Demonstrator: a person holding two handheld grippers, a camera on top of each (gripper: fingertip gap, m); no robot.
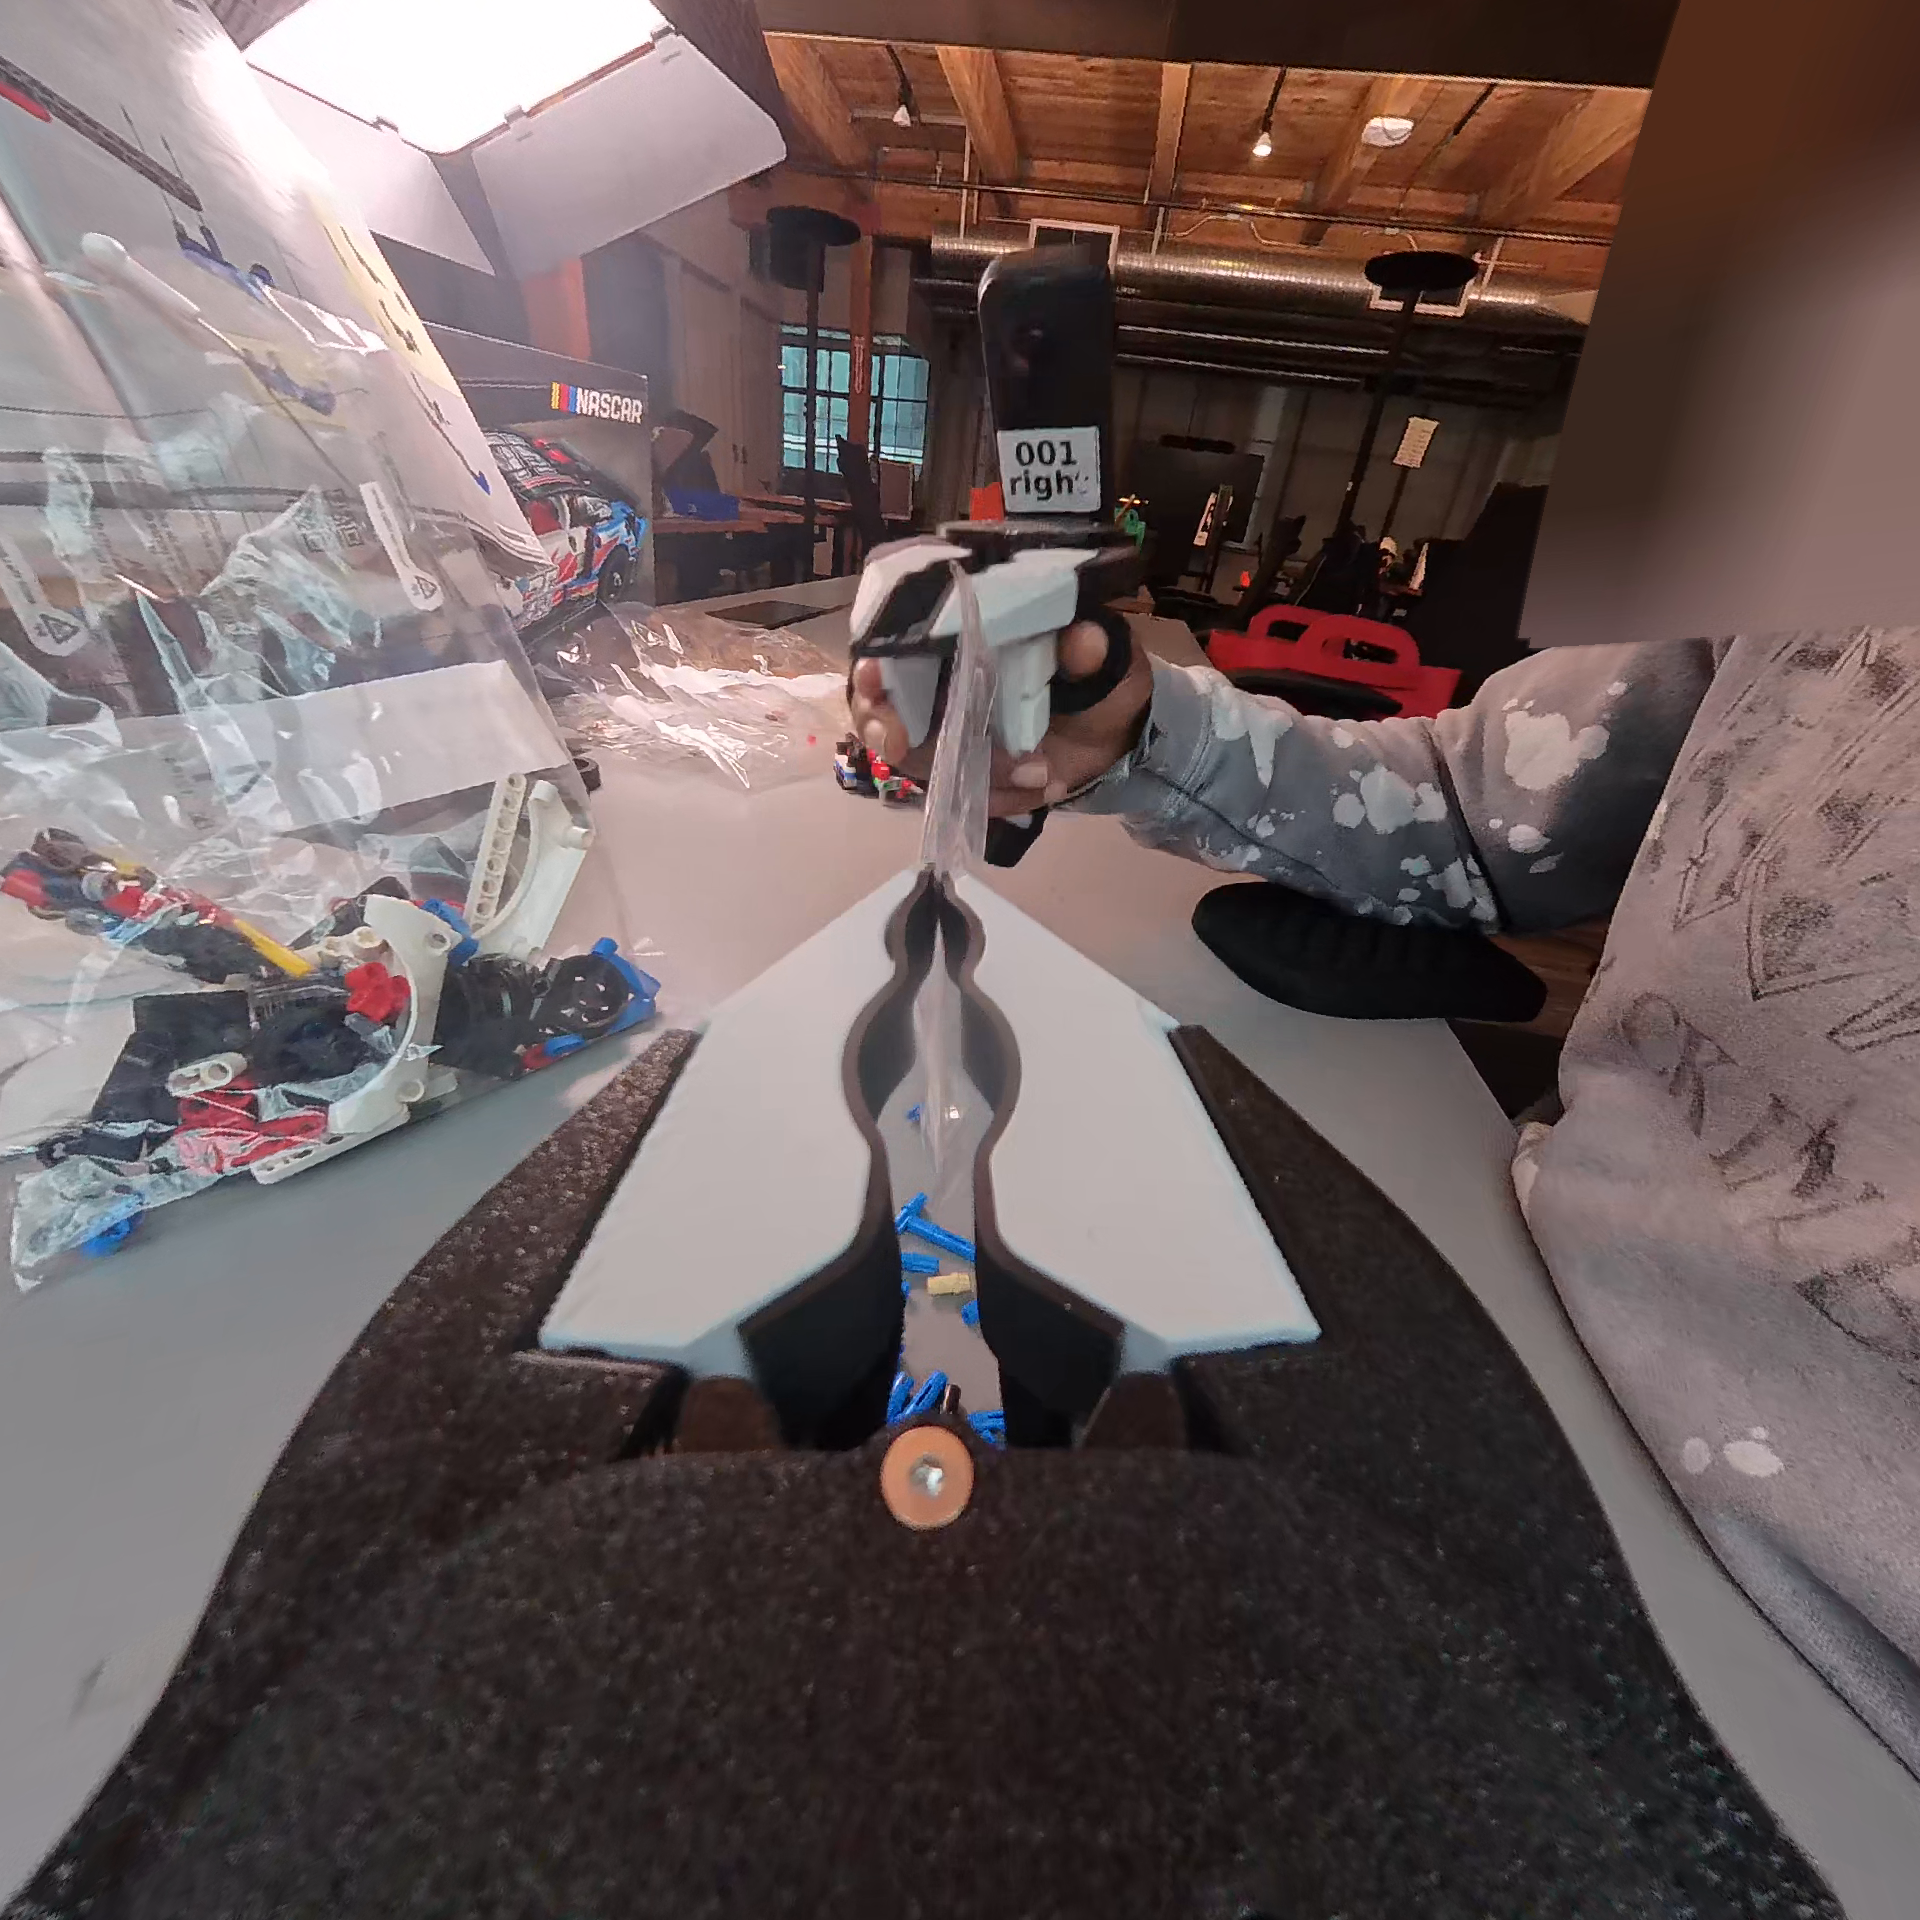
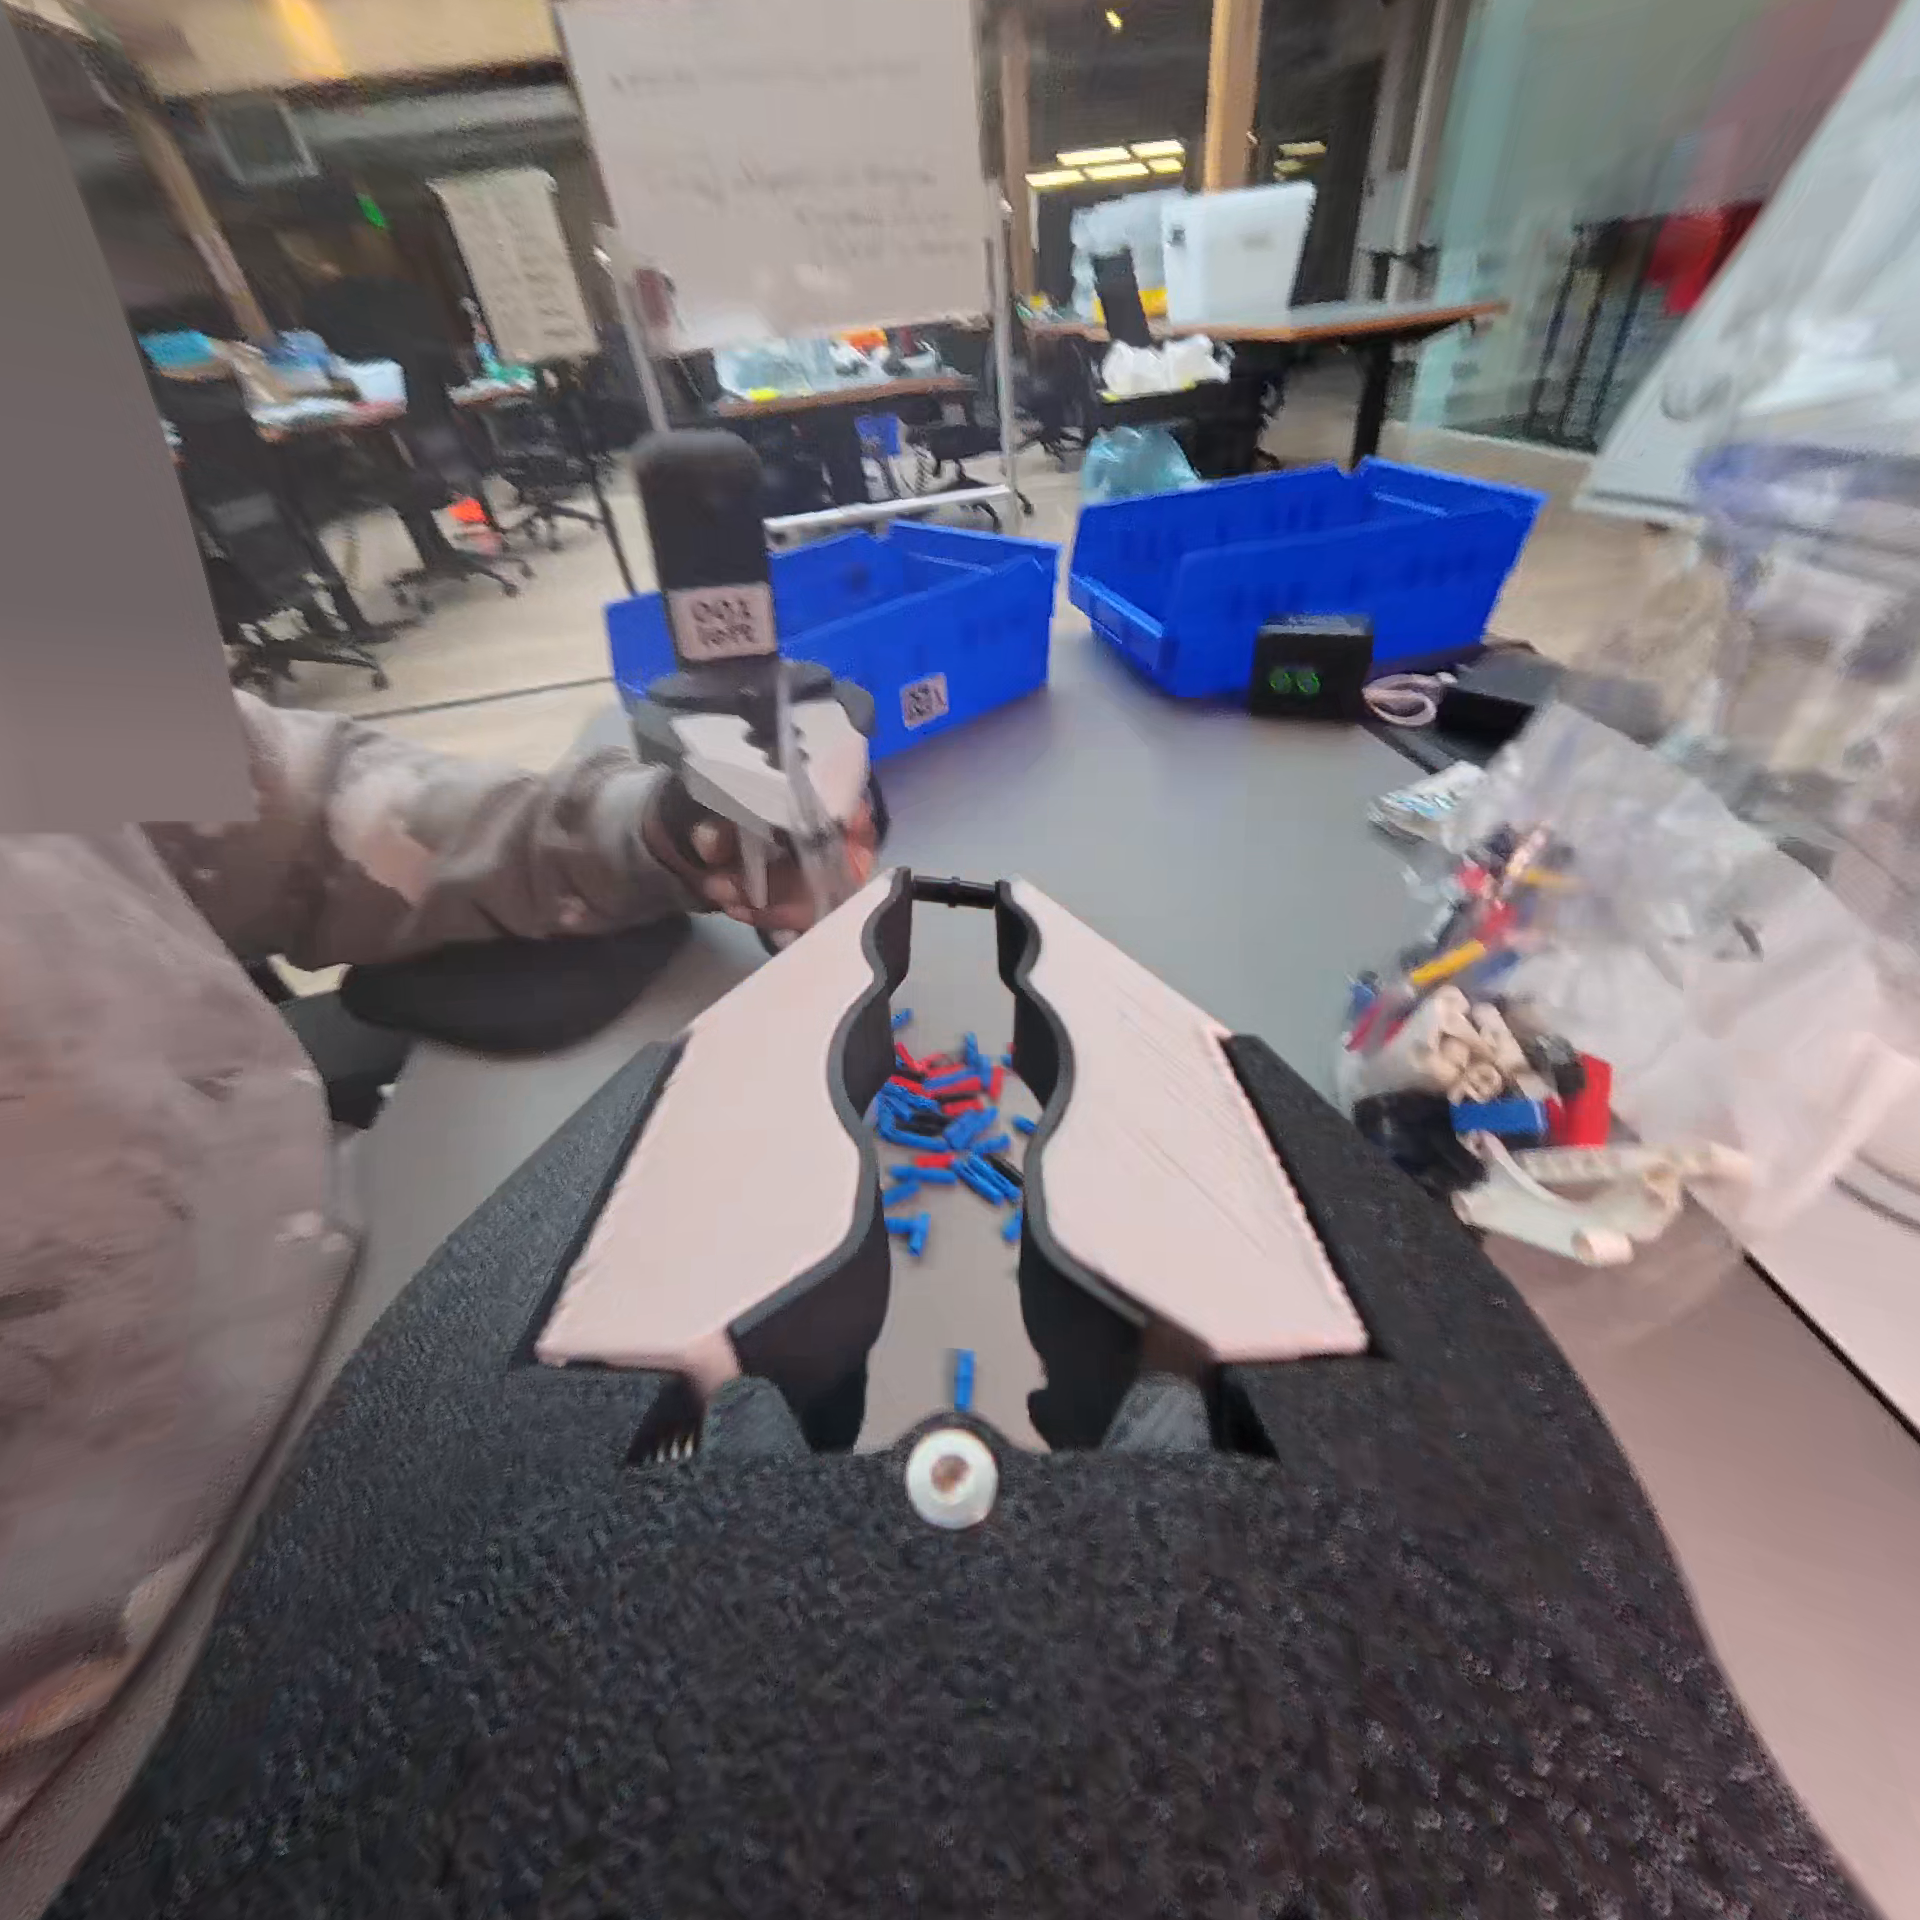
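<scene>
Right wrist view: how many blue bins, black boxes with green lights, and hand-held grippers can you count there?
Blue bins: 2
Black box with green lights: 1
Grippers: 2, the left gripper and the right gripper
Total: 5

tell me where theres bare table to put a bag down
Bare table lies between the blue bins and the pins. More lies left of the left gripper, shut on a clear bag, in front of the parts bags. Crowded: the pins and the parts bags' side.
</scene>
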